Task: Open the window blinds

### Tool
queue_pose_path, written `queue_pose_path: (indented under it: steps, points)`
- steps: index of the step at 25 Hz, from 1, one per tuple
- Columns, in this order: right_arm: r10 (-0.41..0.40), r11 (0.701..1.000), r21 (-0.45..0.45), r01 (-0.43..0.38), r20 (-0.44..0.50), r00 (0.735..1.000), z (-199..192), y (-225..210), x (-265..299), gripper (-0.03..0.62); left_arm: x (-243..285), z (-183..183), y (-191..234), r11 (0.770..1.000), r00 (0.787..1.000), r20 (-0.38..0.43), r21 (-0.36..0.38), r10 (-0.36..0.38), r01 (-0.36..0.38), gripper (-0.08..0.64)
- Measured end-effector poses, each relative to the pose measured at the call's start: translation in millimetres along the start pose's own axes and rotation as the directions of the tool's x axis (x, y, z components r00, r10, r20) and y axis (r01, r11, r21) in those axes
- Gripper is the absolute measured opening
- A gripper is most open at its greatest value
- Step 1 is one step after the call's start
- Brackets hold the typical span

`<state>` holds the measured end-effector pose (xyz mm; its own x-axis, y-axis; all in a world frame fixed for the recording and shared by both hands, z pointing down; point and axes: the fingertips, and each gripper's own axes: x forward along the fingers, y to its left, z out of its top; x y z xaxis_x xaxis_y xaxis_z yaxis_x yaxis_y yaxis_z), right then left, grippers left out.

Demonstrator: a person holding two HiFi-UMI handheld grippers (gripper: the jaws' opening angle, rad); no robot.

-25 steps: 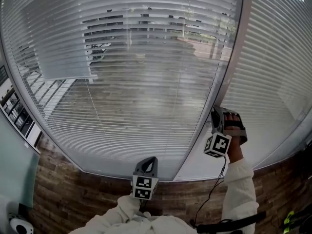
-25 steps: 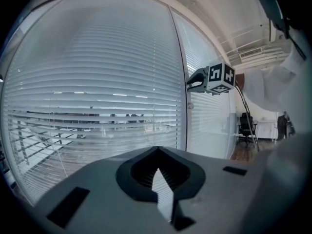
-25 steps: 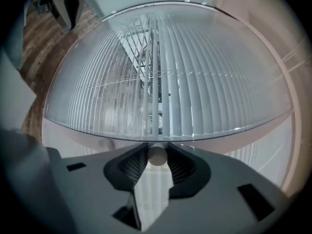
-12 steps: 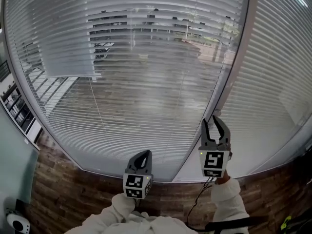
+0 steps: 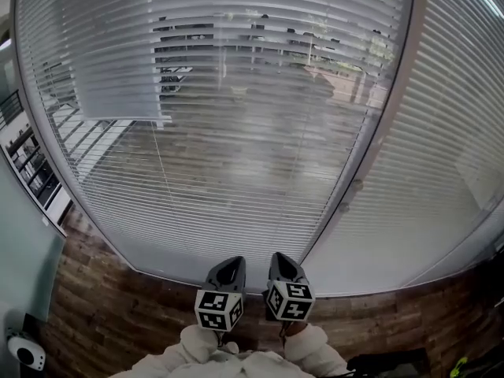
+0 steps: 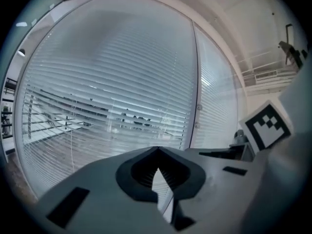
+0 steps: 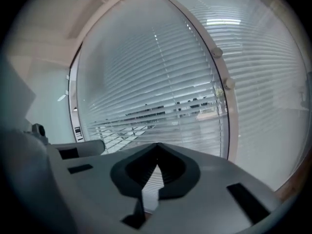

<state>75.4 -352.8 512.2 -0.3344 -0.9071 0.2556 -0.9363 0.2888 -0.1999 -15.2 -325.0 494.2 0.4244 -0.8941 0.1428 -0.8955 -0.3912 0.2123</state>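
Head view: left gripper [image 5: 233,261] and right gripper [image 5: 281,260] are held side by side, low and close to the body, with white sleeves [image 5: 197,345] behind them. Both point at the blinds [image 5: 236,132], which hang ahead of the jaws, well apart from them and untouched. The slats are down over the whole pane and tilted enough that shapes beyond show in bands. A thin cord [image 5: 157,164] hangs ahead and left of the left jaws. The post [image 5: 378,148] stands ahead and right of the right jaws, and a second blind [image 5: 445,132] hangs beyond it. Left gripper view: the left gripper [image 6: 157,149] has its jaws closed, tips meeting, with nothing between them. The blinds [image 6: 112,91] fill the field ahead, the cord [image 6: 72,130] lies off to the left of the jaws and the post [image 6: 192,91] is just right of the jaw line. Right gripper view: the right gripper [image 7: 157,145] has just been closing its jaws. They are now together and empty. The blinds [image 7: 161,82] are straight ahead of the tips. The post [image 7: 225,106], with two small knobs on it, is to the right of the jaws.
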Motion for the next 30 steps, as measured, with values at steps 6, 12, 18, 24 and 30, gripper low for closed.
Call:
queue_pose_path:
  steps: [6,12,18,24,30]
  points:
    - [0.013,1.000,0.019,-0.014,0.085,0.996,26.8,6.9,-12.1,0.012,-2.7,15.4,-7.8,0.999,0.999,0.043,0.034,-0.005,0.004,0.000]
    - [0.035,0.999,0.018,-0.036,0.069,0.997,19.1,14.3,-17.2,0.012,-3.7,14.5,-8.3,0.999,0.999,0.042,0.042,-0.005,0.003,0.000]
    - [0.026,1.000,-0.001,-0.026,0.074,0.997,20.5,14.5,-23.6,0.012,-3.3,14.8,-14.2,0.999,0.999,0.041,0.043,-0.019,0.017,0.000]
    - [0.006,1.000,-0.008,-0.005,0.081,0.997,22.1,8.0,-28.5,0.012,-4.5,11.8,-16.6,0.999,0.999,0.036,0.041,-0.027,0.025,0.000]
    - [0.001,1.000,-0.012,0.000,0.075,0.997,19.3,5.6,-32.1,0.012,-5.1,11.1,-18.9,0.999,0.999,0.035,0.043,-0.028,0.027,0.000]
